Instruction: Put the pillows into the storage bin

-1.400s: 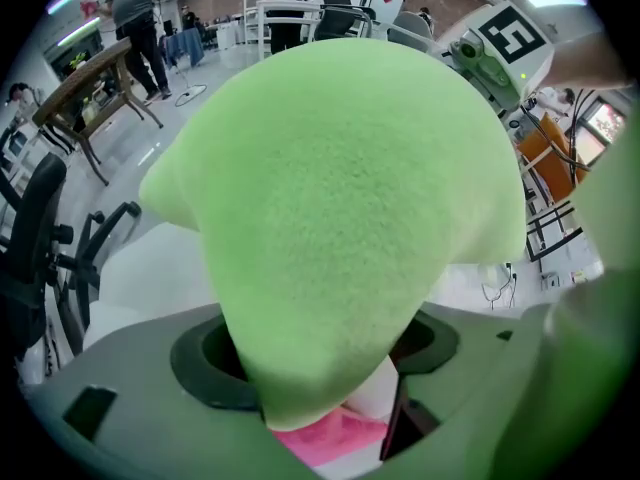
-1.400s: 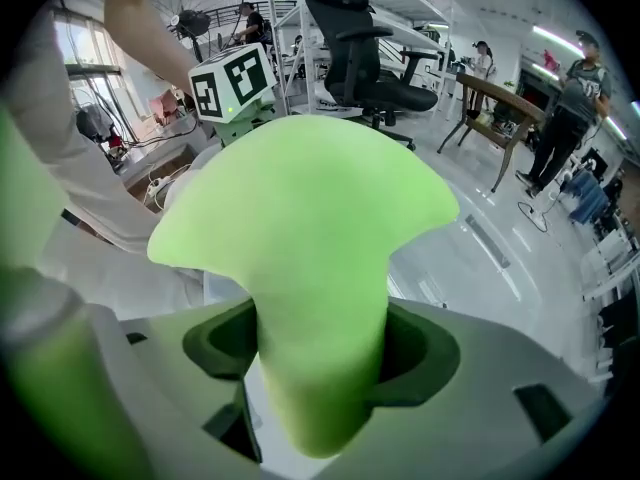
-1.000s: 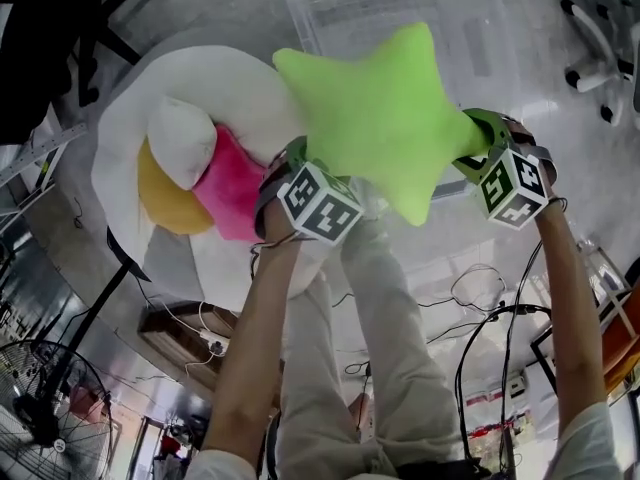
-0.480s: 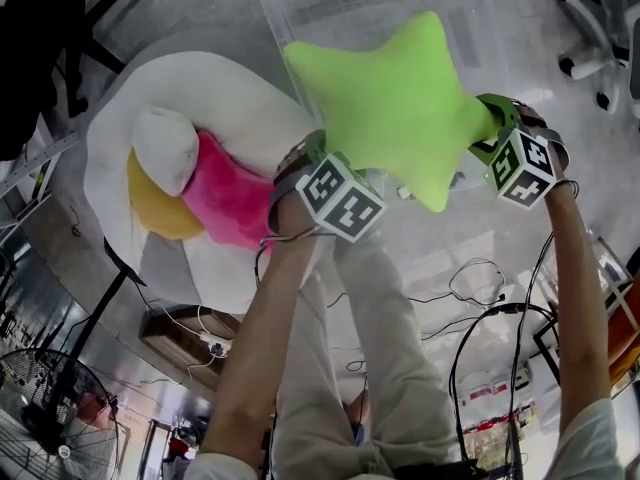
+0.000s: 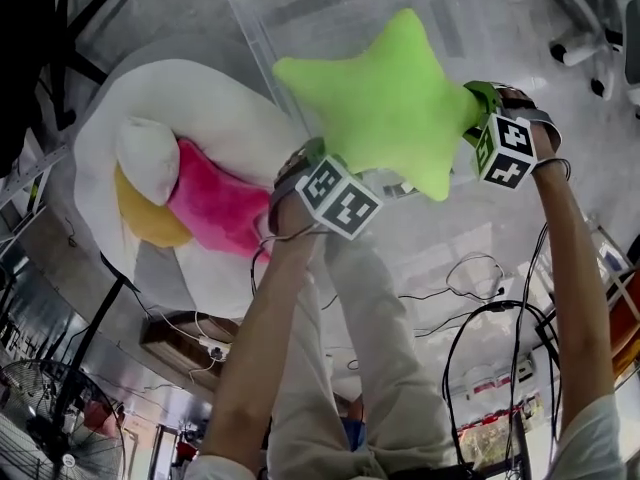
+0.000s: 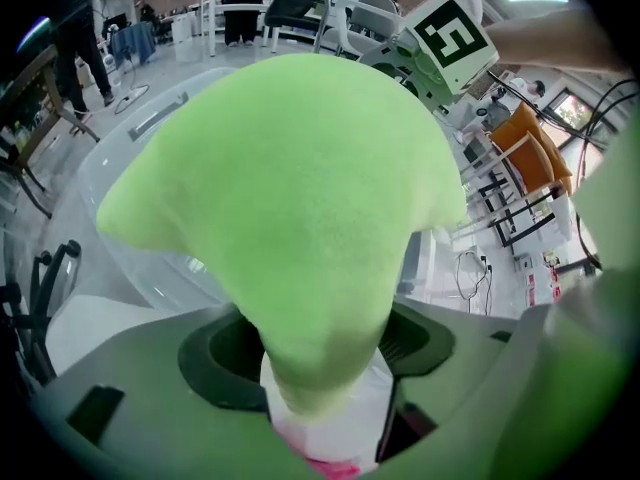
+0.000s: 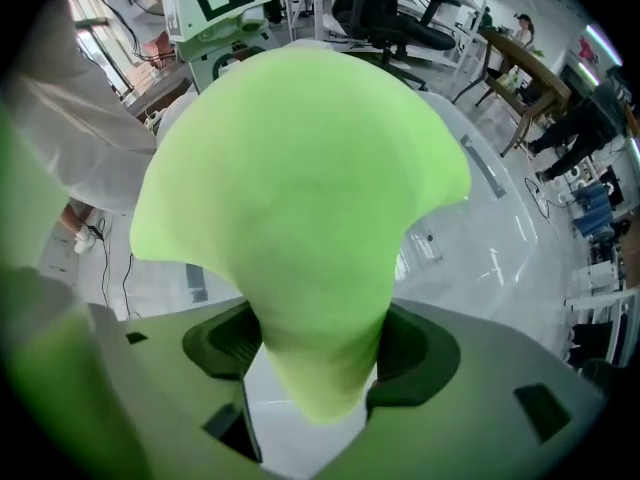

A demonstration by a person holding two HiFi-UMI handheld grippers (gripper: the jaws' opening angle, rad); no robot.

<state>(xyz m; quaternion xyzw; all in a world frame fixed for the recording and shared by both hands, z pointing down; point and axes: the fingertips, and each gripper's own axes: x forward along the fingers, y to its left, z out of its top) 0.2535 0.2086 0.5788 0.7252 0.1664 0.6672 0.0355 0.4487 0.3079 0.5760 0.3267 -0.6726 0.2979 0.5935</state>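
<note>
The left tongs [image 5: 318,158] clamp one tip of the green star pillow [image 5: 385,108], their jaws having just been closing on it; the right tongs [image 5: 478,118] pinch another tip. The pillow hangs over the clear storage bin [image 5: 480,28], beside a white cushion [image 5: 230,98] holding a pink pillow [image 5: 215,208].

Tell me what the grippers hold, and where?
The green star pillow: the left gripper, its jaws just closing further, pinches one arm of the star; the right gripper pinches another.
</note>
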